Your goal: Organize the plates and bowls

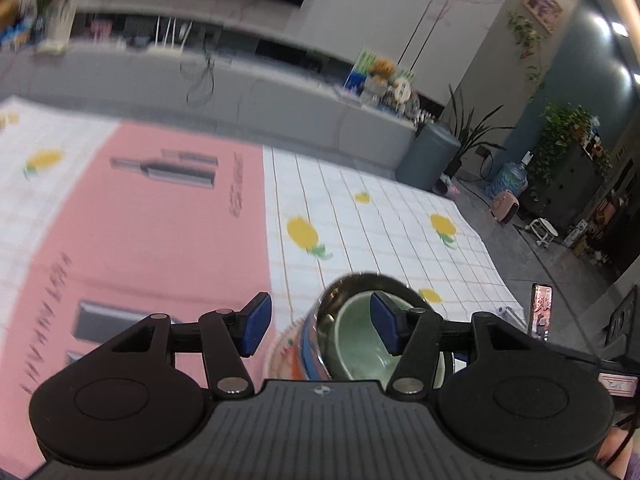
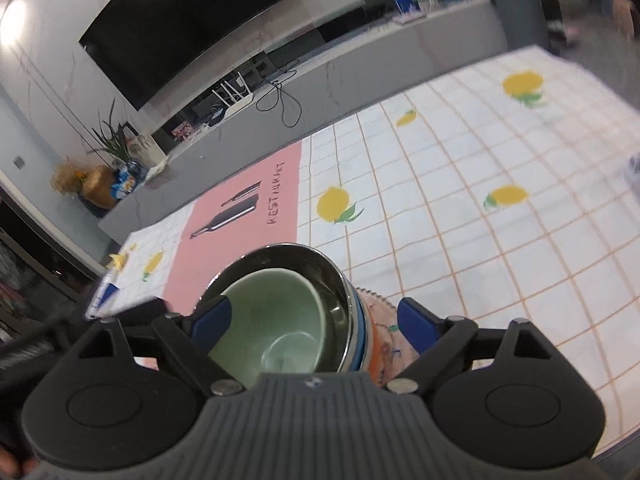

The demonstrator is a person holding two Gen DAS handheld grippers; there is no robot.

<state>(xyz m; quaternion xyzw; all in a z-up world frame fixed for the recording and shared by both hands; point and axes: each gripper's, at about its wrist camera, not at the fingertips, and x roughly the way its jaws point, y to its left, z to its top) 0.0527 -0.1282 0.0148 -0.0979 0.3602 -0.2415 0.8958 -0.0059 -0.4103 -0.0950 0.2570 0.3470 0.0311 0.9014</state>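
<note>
A pale green bowl (image 1: 360, 344) (image 2: 272, 308) sits nested inside a steel bowl (image 1: 329, 300) (image 2: 338, 280) with a blue and orange outside. Both stand on a patterned plate with a scalloped rim (image 1: 280, 352) (image 2: 384, 320). My left gripper (image 1: 320, 316) hovers open over the stack's near side. Its right pad overlaps the bowls' rim in the view, and its left pad is off to the side over the pink mat. My right gripper (image 2: 314, 316) is open wide. Its left pad is by the steel bowl's left rim, and its right pad stands apart over the plate.
The stack stands on a checked tablecloth with lemons (image 2: 460, 208), beside a pink placemat (image 1: 140, 220) (image 2: 248, 208). A phone on a stand (image 1: 541, 312) is at the table's right edge. Beyond the far edge are a low grey cabinet (image 1: 280, 92) and a grey bin (image 1: 428, 156).
</note>
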